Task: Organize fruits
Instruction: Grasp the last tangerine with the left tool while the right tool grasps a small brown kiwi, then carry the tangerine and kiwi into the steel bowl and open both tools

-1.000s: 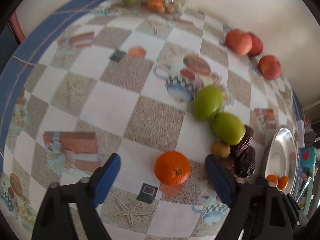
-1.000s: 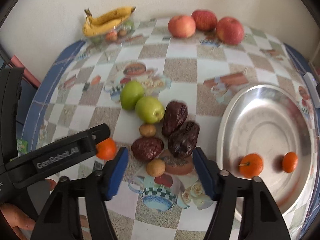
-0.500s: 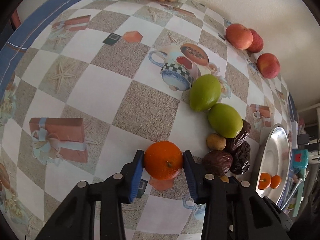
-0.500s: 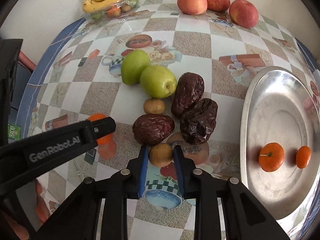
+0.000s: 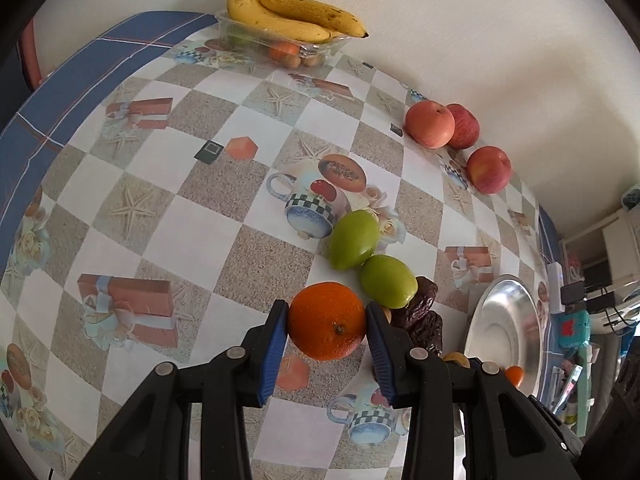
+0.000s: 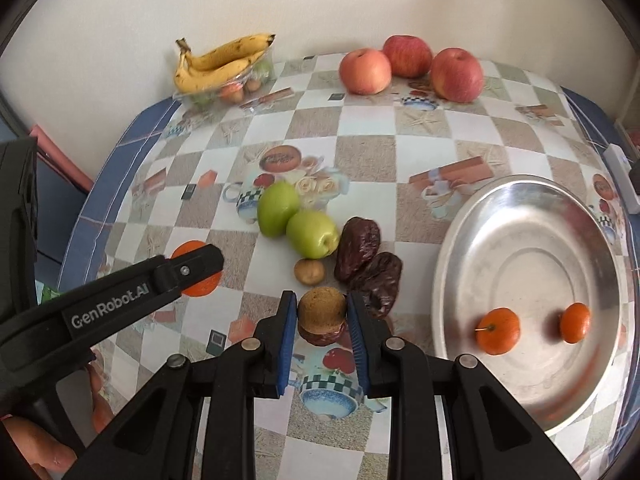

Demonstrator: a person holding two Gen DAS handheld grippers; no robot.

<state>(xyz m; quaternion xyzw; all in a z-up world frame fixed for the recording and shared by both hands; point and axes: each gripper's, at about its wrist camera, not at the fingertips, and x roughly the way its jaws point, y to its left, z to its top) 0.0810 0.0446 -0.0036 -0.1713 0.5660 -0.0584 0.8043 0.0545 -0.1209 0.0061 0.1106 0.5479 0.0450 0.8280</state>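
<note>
My left gripper (image 5: pixel 327 322) is shut on an orange (image 5: pixel 327 321) and holds it above the tablecloth; the orange also shows in the right wrist view (image 6: pixel 197 267) behind the left gripper's finger. My right gripper (image 6: pixel 322 316) is shut on a small brown fruit (image 6: pixel 321 310), lifted over a dark date (image 6: pixel 322 336). Two green fruits (image 6: pixel 296 220), another small brown fruit (image 6: pixel 309 271) and two dark dates (image 6: pixel 366 264) lie in the middle. A steel plate (image 6: pixel 532 280) at the right holds two small oranges (image 6: pixel 498 330).
Three red apples (image 6: pixel 408 64) stand at the back by the wall. A clear tray with bananas (image 6: pixel 218 66) on top sits at the back left. The table's blue edge (image 6: pixel 100 196) runs along the left. Cluttered items (image 5: pixel 576 320) lie beyond the plate.
Both grippers closed, the left on the orange and the right on the small brown fruit, and both have lifted their fruit off the table.
</note>
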